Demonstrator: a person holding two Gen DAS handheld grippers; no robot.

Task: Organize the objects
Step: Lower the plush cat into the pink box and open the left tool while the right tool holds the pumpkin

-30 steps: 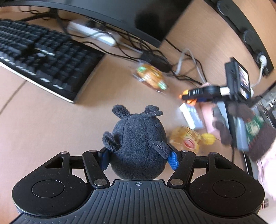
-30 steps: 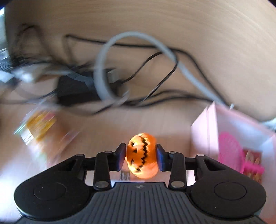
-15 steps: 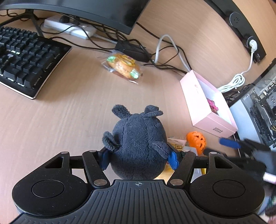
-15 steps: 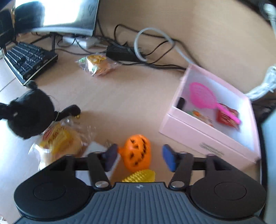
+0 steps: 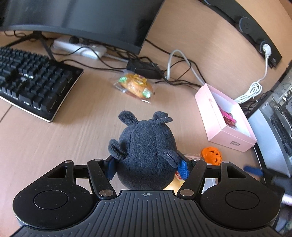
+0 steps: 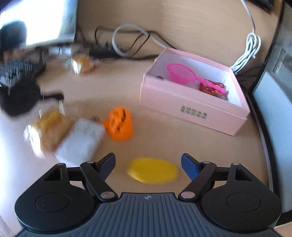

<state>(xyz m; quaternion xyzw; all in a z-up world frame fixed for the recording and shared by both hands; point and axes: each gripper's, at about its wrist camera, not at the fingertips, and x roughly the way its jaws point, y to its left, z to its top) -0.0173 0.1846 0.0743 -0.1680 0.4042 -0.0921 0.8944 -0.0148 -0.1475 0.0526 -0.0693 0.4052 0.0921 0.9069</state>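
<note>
My left gripper point(image 5: 147, 166) is shut on a dark grey plush toy point(image 5: 146, 145) and holds it above the desk. My right gripper point(image 6: 148, 164) is open and empty, low over the desk with a yellow object point(image 6: 152, 170) between its fingers. An orange pumpkin toy point(image 6: 120, 124) lies on the desk ahead of it and also shows in the left wrist view point(image 5: 211, 155). A pink open box point(image 6: 193, 102) stands to the right, holding a pink strainer point(image 6: 184, 73) and a red packet point(image 6: 209, 87). The box also shows in the left wrist view point(image 5: 224, 118).
A white packet point(image 6: 80, 140) and a wrapped snack point(image 6: 49, 122) lie left of the pumpkin. Another wrapped snack point(image 5: 136, 85) lies mid-desk. A black keyboard point(image 5: 31, 80), a monitor point(image 5: 82, 16), a power strip point(image 5: 80, 48) and tangled cables point(image 5: 171, 73) sit at the back. A computer case point(image 5: 277, 116) stands on the right.
My right gripper let go of the pumpkin, opened and drew back; the pumpkin now lies on the desk. My left gripper kept hold of the plush toy and shifted a little.
</note>
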